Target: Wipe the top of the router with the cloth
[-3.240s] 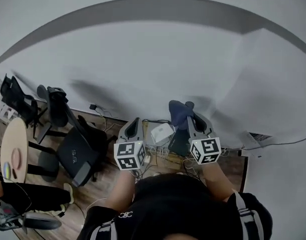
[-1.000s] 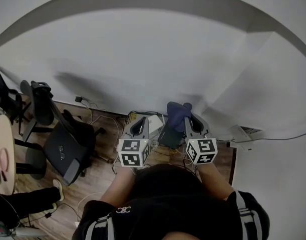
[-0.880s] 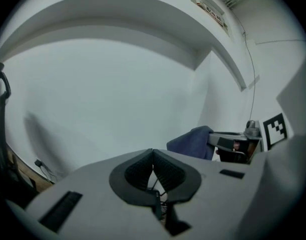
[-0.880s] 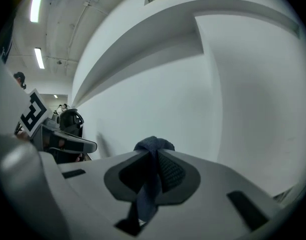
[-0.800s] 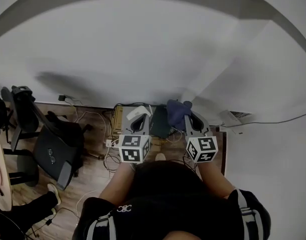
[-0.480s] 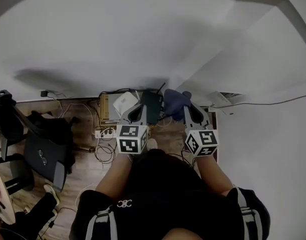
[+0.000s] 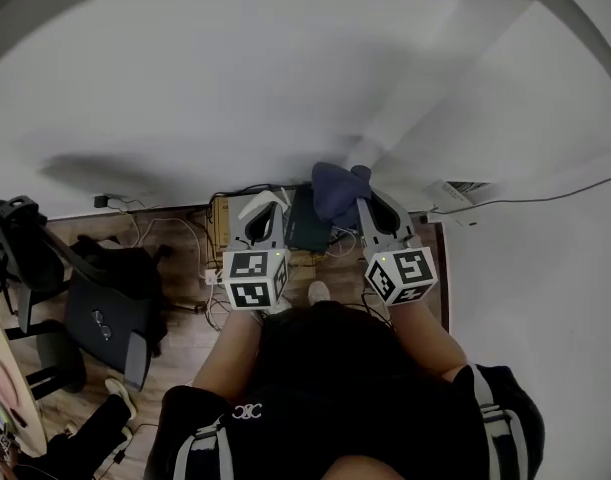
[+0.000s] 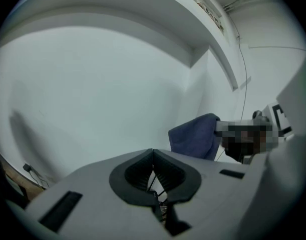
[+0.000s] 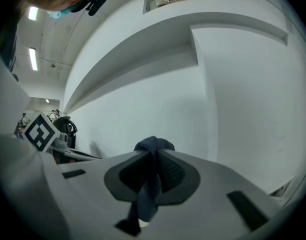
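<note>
Dark-blue cloth (image 7: pixel 333 190) is bunched at the tip of the right gripper (image 7: pixel 363 208). In the right gripper view the jaws are closed tight on it: a fold of the cloth (image 9: pixel 151 145) bulges above the tips of the right gripper (image 9: pixel 154 156) and a strip of it hangs down between the ribbed pads. The cloth is held up in the air in front of the white wall (image 7: pixel 235 88), not touching anything below.

Below it, on the wooden floor (image 7: pixel 175 260) at the foot of the wall, lies a dark, flat device that appears to be the router (image 7: pixel 307 230), between the two grippers in the head view. Its top is partly hidden by the cloth. Just to its left a light wooden box (image 7: pixel 221 230) stands against the wall, and loose cables (image 7: pixel 220 303) lie tangled on the floor around both.

The left gripper (image 7: pixel 262 216) is raised beside the right one. In its own view the left gripper (image 8: pixel 153 151) has its jaws pressed together with nothing between them, and the cloth (image 8: pixel 195 136) shows off to the right.

Further out along the floor's left side stands a black office chair (image 7: pixel 110 308), well apart from the router.
</note>
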Tool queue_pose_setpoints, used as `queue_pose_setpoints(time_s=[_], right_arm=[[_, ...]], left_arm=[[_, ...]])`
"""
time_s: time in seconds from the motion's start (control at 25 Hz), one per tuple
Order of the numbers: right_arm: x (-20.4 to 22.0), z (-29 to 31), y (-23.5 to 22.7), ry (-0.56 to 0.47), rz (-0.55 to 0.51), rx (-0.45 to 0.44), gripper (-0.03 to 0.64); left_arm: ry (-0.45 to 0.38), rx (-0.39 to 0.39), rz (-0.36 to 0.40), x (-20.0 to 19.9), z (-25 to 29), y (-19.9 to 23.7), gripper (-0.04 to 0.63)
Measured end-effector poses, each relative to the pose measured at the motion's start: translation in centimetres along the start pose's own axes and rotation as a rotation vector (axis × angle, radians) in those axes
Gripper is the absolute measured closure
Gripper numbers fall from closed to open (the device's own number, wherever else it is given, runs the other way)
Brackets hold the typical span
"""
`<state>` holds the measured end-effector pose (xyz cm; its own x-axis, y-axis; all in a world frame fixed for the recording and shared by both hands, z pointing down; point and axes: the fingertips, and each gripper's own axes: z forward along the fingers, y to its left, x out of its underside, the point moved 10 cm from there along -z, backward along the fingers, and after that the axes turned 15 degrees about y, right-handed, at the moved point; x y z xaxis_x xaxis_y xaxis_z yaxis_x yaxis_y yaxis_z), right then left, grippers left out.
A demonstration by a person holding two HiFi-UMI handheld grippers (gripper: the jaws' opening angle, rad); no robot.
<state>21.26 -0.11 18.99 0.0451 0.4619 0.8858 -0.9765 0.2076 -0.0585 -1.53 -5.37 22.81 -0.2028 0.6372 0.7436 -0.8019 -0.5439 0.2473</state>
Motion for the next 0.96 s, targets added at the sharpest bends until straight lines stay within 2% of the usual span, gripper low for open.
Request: queue_pose_setpoints(time_s=[0.44, 0.96], right_arm=[[-0.4, 0.9, 0.8, -0.007, 0.009, -0.042, 0.595], [0.2, 0.1, 0.5, 0.014, 0.0, -0.044, 0.595]], left_arm=[[-0.035, -0.037, -0.013, 0.1, -1.5, 0.7, 0.592], [-0.025, -0.027, -0.011, 0.6, -1.2, -0.1, 0.592]])
